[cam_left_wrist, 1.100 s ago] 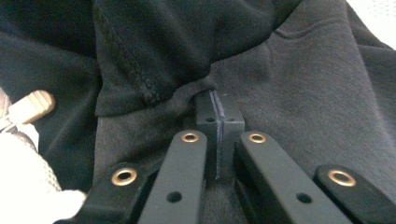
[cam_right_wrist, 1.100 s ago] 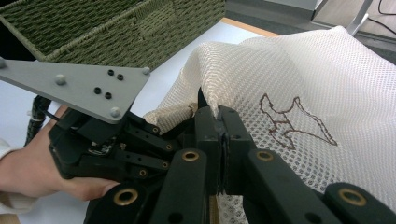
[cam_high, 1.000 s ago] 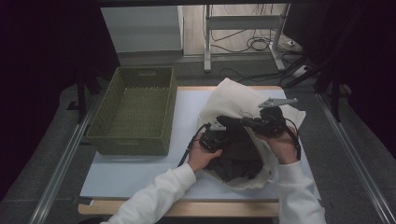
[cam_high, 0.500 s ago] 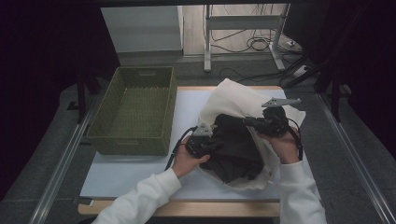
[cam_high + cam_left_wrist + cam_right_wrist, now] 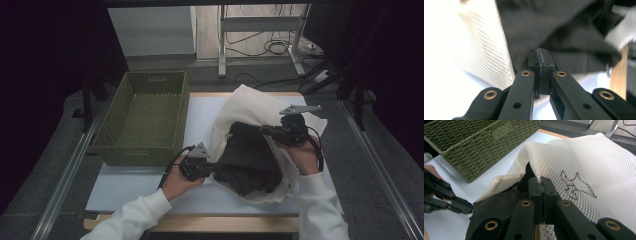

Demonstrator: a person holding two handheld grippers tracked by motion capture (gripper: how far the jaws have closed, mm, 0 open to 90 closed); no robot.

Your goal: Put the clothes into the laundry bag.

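High view: right tool [image 5: 265, 131] pinches mesh bag [image 5: 250, 107] rim.

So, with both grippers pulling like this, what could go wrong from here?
1. The right gripper pinches only a thin edge of the cream mesh laundry bag; that edge may slip out, and the opening would fall shut.
2. The left gripper is shut on the dark grey cloth garment; the garment may catch on the mesh and drag the whole bag.
3. The green woven basket stands close beside; a swing could knock it.
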